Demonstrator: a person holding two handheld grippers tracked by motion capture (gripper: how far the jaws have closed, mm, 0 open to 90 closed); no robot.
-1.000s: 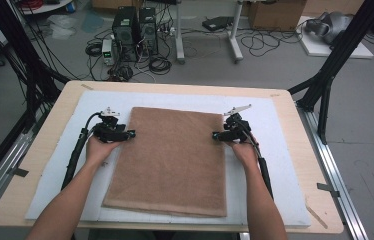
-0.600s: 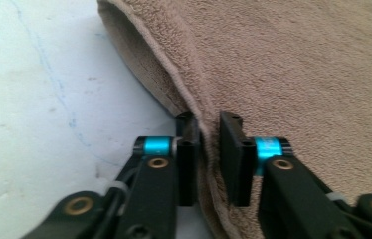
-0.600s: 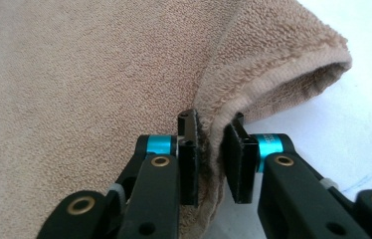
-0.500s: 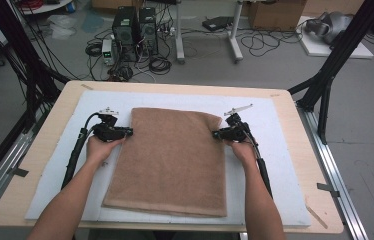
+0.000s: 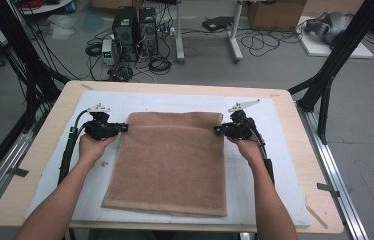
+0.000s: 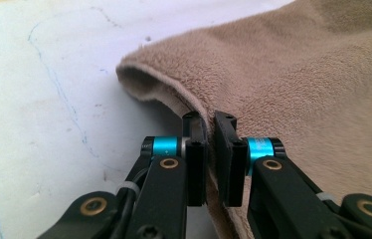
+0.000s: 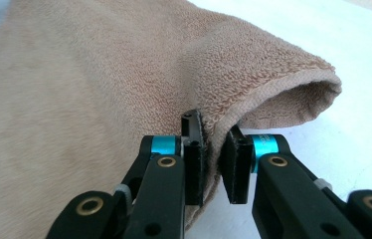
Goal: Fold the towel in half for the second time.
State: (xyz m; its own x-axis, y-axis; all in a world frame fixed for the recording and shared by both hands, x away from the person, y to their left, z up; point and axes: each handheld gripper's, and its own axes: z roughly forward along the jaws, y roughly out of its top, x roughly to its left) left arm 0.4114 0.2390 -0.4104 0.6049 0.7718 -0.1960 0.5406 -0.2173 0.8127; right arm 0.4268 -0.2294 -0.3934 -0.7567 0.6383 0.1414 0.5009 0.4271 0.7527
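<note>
A brown towel (image 5: 170,160) lies folded flat on a white mat (image 5: 280,170). My left gripper (image 5: 124,128) is at the towel's left edge near the far corner, shut on that edge. In the left gripper view the jaws (image 6: 210,122) pinch the hem of the towel (image 6: 298,74), which lifts into a small fold beyond them. My right gripper (image 5: 216,130) is shut on the right edge near the other far corner. In the right gripper view the gripper (image 7: 213,127) holds the towel (image 7: 99,74), whose rolled edge rises past the tips.
The mat covers most of a wooden table (image 5: 40,150), with bare mat on both sides of the towel. Black frame poles (image 5: 327,75) stand at the table's far corners. Computers (image 5: 135,25) and cables lie on the floor beyond.
Both grippers have shifted slightly outward, each still holding its edge. The towel's far end looks a little more stretched between them.
</note>
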